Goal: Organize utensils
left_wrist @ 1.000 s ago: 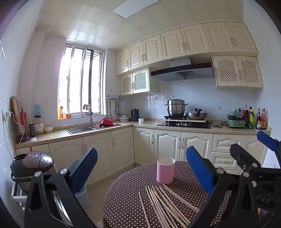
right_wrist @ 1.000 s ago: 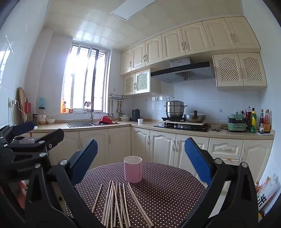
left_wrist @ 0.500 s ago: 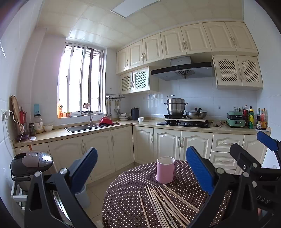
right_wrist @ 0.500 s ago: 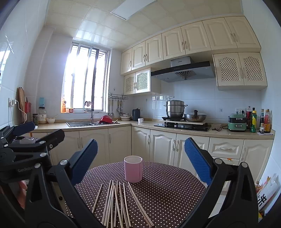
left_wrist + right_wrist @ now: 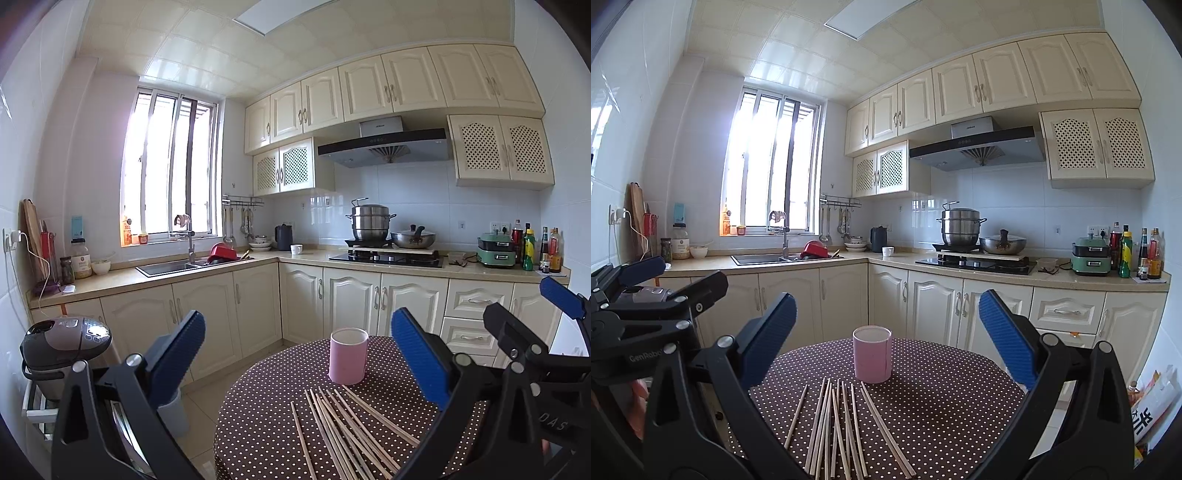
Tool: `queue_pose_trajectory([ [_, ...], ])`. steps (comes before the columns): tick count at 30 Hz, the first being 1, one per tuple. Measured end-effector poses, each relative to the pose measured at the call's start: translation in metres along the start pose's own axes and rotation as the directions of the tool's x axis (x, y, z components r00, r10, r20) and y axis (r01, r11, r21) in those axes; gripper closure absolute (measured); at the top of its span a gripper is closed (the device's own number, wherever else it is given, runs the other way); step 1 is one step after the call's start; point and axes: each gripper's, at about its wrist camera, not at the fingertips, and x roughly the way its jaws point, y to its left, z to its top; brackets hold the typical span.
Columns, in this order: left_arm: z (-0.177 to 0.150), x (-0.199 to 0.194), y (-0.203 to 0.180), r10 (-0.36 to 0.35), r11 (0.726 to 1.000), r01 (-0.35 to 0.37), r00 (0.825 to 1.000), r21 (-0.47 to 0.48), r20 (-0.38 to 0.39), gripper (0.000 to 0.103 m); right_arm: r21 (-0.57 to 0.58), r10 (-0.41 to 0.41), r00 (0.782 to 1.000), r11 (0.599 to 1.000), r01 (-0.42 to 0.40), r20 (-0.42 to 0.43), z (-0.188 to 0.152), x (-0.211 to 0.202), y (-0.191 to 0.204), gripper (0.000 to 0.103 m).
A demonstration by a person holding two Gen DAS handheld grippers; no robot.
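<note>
Several wooden chopsticks (image 5: 343, 428) lie loose on a round table with a brown polka-dot cloth (image 5: 266, 406); they also show in the right wrist view (image 5: 838, 428). A pink cup (image 5: 348, 355) stands upright just behind them, also in the right wrist view (image 5: 872, 353). My left gripper (image 5: 295, 354) is open and empty, held above the table's near left side. My right gripper (image 5: 886, 343) is open and empty, above the near edge. Each gripper shows at the edge of the other's view.
Cream kitchen cabinets and a counter (image 5: 369, 295) run behind the table, with a sink (image 5: 166, 266), a stove with pots (image 5: 384, 236) and bottles (image 5: 528, 247). A rice cooker (image 5: 62, 343) stands at the left by the floor gap.
</note>
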Motion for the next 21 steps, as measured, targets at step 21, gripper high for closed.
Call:
queue_pose_trajectory([
  [21, -0.002, 0.017, -0.001, 0.001, 1.0, -0.001, 0.999, 0.003, -0.042, 0.004, 0.008, 0.0, 0.999, 1.0, 0.001, -0.035, -0.002, 0.013, -0.002, 0.006],
])
